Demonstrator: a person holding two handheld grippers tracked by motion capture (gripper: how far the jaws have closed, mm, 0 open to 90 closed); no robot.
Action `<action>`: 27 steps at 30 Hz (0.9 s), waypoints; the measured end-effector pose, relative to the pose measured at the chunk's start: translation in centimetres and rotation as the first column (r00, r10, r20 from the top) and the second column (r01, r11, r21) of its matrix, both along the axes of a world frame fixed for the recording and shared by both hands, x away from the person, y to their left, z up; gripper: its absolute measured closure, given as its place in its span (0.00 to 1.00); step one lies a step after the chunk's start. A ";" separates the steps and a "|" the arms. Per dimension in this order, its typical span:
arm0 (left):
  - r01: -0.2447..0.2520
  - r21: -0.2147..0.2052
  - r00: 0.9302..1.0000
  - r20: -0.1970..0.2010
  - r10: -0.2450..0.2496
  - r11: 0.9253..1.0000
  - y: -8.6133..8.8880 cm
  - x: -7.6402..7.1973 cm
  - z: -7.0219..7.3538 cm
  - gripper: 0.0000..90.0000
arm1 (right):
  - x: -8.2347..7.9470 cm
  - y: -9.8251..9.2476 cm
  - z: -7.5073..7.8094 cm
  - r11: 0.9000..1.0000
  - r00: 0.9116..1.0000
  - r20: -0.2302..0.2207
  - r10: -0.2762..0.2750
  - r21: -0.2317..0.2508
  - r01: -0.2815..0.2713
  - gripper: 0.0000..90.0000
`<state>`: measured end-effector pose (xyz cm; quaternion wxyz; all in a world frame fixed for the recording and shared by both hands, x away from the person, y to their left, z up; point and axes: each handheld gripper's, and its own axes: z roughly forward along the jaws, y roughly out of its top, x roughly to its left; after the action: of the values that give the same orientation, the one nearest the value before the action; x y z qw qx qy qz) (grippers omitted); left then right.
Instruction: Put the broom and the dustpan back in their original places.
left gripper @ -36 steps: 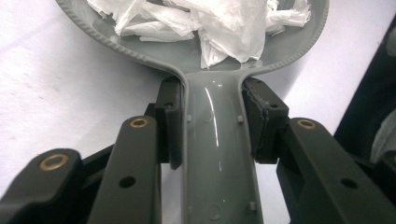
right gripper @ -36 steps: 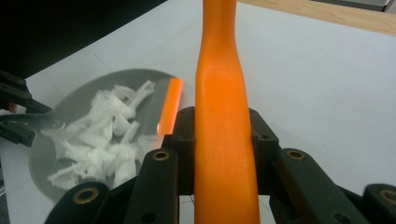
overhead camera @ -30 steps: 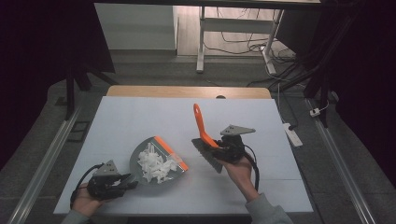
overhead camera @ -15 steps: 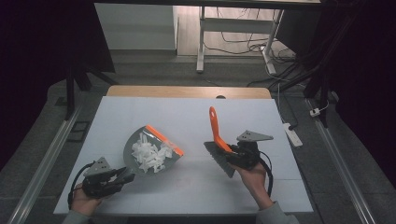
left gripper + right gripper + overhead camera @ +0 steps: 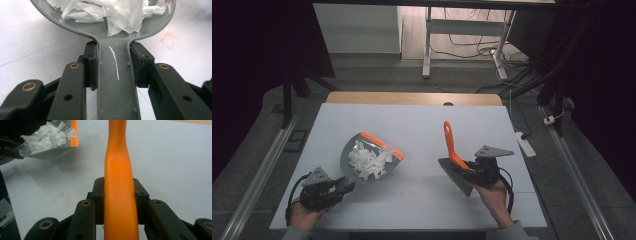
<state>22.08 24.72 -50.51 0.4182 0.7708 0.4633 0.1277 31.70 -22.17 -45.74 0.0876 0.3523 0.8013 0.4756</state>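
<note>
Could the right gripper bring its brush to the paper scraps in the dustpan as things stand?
Probably yes: the right gripper grips the brush, and bare table separates it from the dustpan and its paper scraps.

- The dustpan's (image 5: 110, 30) far rim runs off the top edge, beyond the left gripper's jaws.
- The brush handle (image 5: 120, 170) is cut off above and below the right gripper's jaws.
</note>
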 end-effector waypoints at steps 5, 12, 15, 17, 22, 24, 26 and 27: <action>-0.043 0.006 0.999 -0.013 0.043 0.999 -0.3 0.2 0.0 0.69 | -0.2 -0.6 -0.3 1.000 1.000 -0.014 0.007 -0.009 -0.007 0.78; -0.112 0.016 0.993 -0.033 0.112 0.994 -0.6 0.5 -0.2 0.69 | -0.3 -1.5 -0.7 1.000 0.999 -0.037 0.011 -0.015 -0.012 0.78; -0.132 0.017 0.990 -0.040 0.132 0.991 -0.7 0.6 -0.3 0.69 | -0.4 -1.8 -0.9 1.000 0.999 -0.050 0.013 -0.021 -0.015 0.78; -0.147 0.015 0.988 -0.045 0.148 0.989 -0.8 0.6 -0.4 0.69 | -0.4 -1.9 -1.0 1.000 0.998 -0.060 0.012 -0.024 -0.014 0.78; -0.197 0.016 0.979 -0.057 0.198 0.980 -1.1 0.6 -0.5 0.69 | -0.6 -2.4 -1.1 1.000 0.997 -0.077 0.015 -0.017 -0.017 0.78; -0.208 0.016 0.976 -0.063 0.209 0.978 -1.3 0.6 -0.5 0.69 | -0.6 -2.5 -1.1 1.000 0.997 -0.080 0.017 -0.016 -0.019 0.78; -0.224 0.017 0.972 -0.067 0.224 0.974 -1.4 0.7 -0.6 0.69 | -0.6 -2.5 -1.2 1.000 0.996 -0.086 0.020 -0.017 -0.022 0.78; -0.232 0.022 0.970 -0.069 0.233 0.972 -1.5 0.7 -0.6 0.69 | -0.5 -2.5 -1.3 0.999 0.996 -0.088 0.023 -0.019 -0.025 0.78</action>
<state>22.76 23.25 -51.11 0.3784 0.7181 0.5640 0.1517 31.19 -24.63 -47.03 0.0499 0.3622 0.8134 0.4525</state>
